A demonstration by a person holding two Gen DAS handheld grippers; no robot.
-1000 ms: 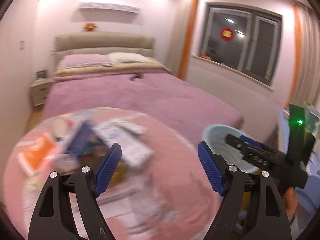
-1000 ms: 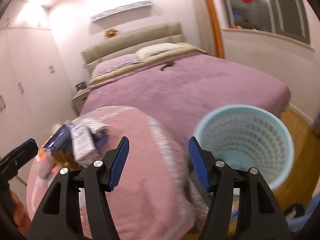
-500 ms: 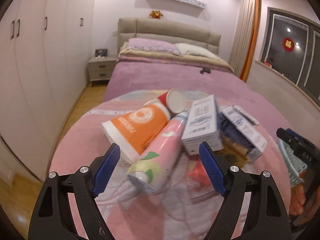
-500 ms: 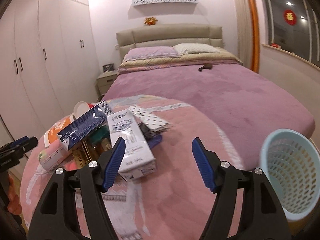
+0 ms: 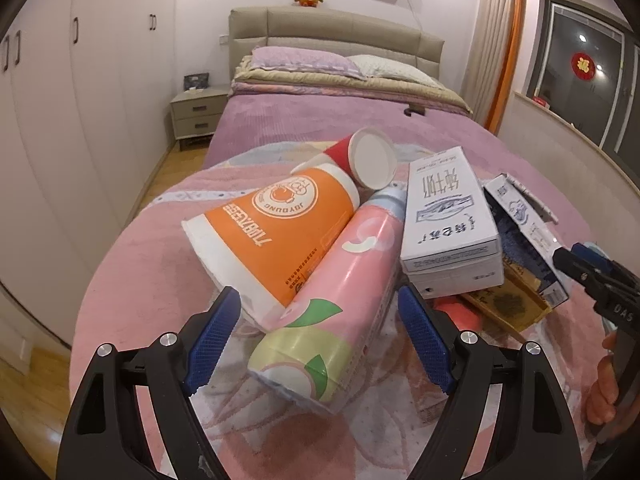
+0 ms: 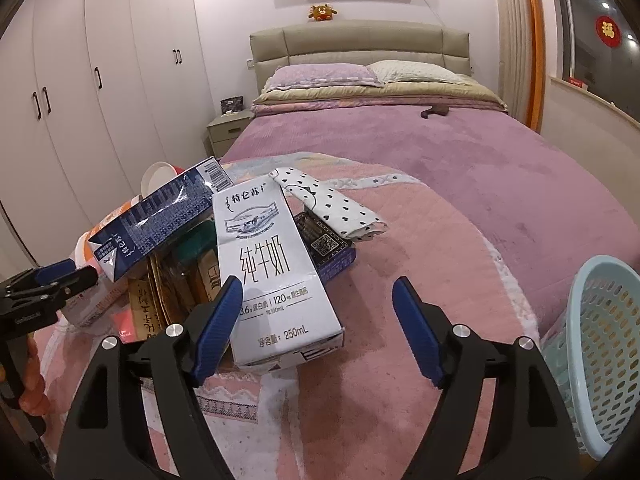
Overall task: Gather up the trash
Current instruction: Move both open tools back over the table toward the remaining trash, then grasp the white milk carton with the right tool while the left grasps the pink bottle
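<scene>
A pile of trash lies on a round pink-covered table (image 5: 152,248). In the left wrist view my open left gripper (image 5: 320,344) has its fingers on either side of a pink can (image 5: 344,292), beside an orange paper cup (image 5: 276,224), a red cup (image 5: 360,156) and a white milk carton (image 5: 448,220). In the right wrist view my open right gripper (image 6: 318,330) hovers just over the near end of the milk carton (image 6: 272,272), next to a dark blue box (image 6: 160,220) and a spotted packet (image 6: 328,204). A light blue basket (image 6: 604,356) stands at the right.
A bed with a purple cover (image 6: 460,152) lies behind the table. White wardrobes (image 5: 80,100) line the left wall, with a nightstand (image 5: 196,114) by the bed. The right gripper shows at the right edge of the left wrist view (image 5: 592,280). Wooden floor shows at the left.
Both grippers swung left from the basket side to face the trash pile and moved closer. The left gripper now straddles the pink can; the right one is over the milk carton.
</scene>
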